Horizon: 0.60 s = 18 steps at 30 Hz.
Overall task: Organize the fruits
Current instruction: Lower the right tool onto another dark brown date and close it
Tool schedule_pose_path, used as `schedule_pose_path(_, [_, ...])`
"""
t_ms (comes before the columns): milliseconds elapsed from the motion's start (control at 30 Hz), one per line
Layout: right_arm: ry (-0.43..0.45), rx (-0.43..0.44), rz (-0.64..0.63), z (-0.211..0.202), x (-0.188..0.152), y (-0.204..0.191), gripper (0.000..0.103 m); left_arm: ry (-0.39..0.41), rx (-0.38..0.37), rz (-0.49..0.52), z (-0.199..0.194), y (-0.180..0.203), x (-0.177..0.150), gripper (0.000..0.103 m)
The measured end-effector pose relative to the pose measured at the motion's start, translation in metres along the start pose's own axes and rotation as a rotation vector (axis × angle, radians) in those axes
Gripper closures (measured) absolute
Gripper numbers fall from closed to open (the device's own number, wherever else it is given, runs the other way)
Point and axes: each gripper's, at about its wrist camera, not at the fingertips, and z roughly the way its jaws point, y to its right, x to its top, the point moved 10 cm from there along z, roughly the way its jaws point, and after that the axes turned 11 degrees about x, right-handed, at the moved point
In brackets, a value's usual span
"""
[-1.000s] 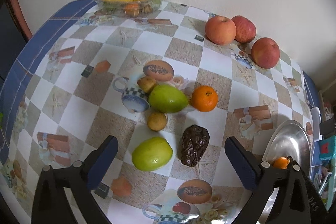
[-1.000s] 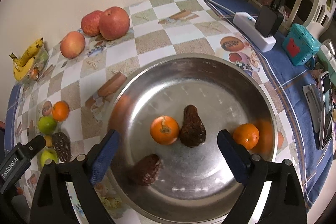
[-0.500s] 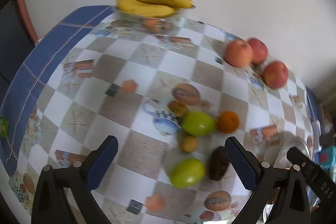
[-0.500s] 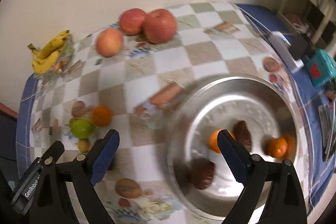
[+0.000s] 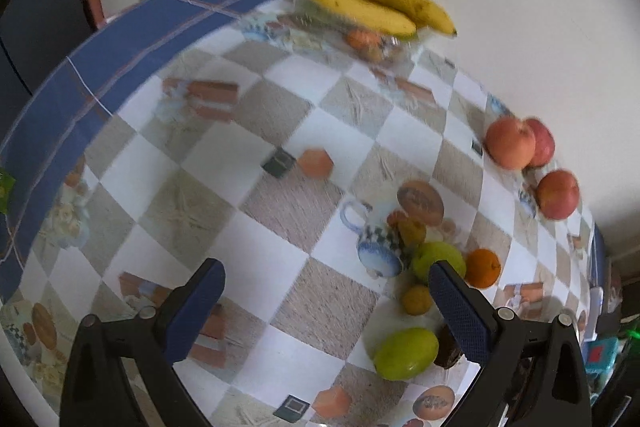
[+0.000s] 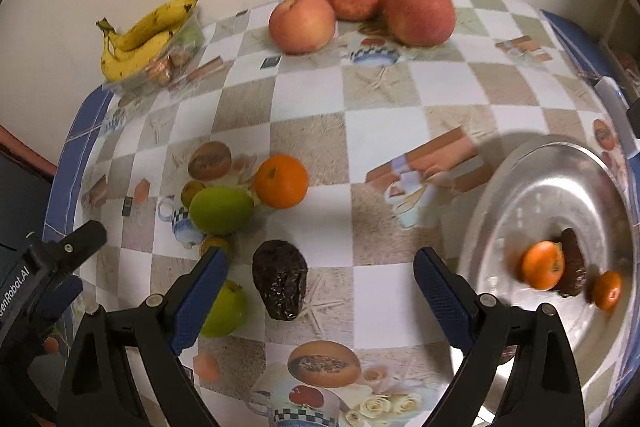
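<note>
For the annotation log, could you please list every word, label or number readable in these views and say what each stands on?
"enRobot.AI": white letters on the left gripper's black body, in the right wrist view; the first letter is cut off by the frame edge.
Red patch on the teal box: too small and blurred to read.
No readable text on the tablecloth, its printed pictures or the fruit.

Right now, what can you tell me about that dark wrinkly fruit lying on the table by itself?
The dark wrinkly fruit is brownish-black, bumpy and a bit shiny, shaped like a pear, like an avocado. It lies on its side on the checkered tablecloth, narrower end toward the camera. Nothing grips it. A green fruit lies just left of it; whether they touch is hard to tell.
</note>
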Motion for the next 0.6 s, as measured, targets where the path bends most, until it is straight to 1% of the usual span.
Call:
schedule_pose_path(200, [-0.031, -0.011, -0.020, 0.022, -0.011, 0.001, 0.009, -0.077, 0.016, 0.009, 0.026, 0.008, -0.021, 0.000])
schedule_pose_path(367, [-0.037, -0.040, -0.050, 0.031, -0.014, 0.001, 0.010, -0.114, 0.026, 0.000, 0.037, 0.009, -0.028, 0.000])
schedule_pose_path(433, [-0.038, -0.030, -0.046, 0.032, -0.014, 0.000, 0.019, -0.124, 0.023, 0.001, 0.038, 0.012, -0.031, 0.000])
schedule_pose_path(500, [-0.035, -0.024, -0.051, 0.031, -0.014, -0.002, 0.027, -0.140, -0.007, -0.016, 0.039, 0.016, -0.034, 0.000])
schedule_pose_path(567, [-0.035, -0.016, -0.063, 0.031, -0.015, -0.006, 0.030, -0.158, -0.029, -0.026, 0.039, 0.019, -0.037, 0.000])
schedule_pose_path(600, [-0.039, -0.008, -0.066, 0.032, -0.016, -0.009, 0.034, -0.166, -0.036, -0.028, 0.039, 0.020, -0.038, 0.000])
